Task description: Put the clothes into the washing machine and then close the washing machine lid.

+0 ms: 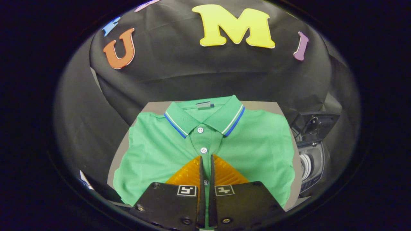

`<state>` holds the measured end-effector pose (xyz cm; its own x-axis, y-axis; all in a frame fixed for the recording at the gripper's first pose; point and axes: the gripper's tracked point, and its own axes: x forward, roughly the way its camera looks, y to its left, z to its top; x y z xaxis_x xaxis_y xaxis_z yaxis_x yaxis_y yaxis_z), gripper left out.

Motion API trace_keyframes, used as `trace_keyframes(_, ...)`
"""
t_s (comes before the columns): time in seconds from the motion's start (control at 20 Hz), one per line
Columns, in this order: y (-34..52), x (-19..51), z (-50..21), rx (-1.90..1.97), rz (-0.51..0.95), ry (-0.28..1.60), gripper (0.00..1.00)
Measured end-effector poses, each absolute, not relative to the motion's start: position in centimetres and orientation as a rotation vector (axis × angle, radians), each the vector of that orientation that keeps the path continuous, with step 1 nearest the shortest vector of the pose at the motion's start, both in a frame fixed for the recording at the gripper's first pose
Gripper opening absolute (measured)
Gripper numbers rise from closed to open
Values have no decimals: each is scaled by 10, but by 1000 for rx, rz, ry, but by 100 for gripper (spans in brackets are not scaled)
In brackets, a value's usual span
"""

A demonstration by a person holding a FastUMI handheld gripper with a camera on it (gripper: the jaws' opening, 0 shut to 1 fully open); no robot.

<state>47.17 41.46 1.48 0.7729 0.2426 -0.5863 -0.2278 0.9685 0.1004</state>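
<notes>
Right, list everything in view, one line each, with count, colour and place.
polo shirt: one, green with blue and white collar stripes, folded flat on the table, under and ahead of the fingers.
table: one, grey, bare at the edges around the shirt.
washing machine: one, dark grey, beside the table, lid raised.
gripper: one, black with orange fingers, nearly closed over the shirt's button placket; whether they pinch the cloth is unclear.
</notes>
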Motion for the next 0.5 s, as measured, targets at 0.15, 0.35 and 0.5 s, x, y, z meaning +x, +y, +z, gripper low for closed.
trace_keyframes(0.15,408,464,19,80,291,631,7)
trace_keyframes(0.35,394,443,41,119,341,558,7)
trace_keyframes(0.5,379,418,64,127,380,481,7)
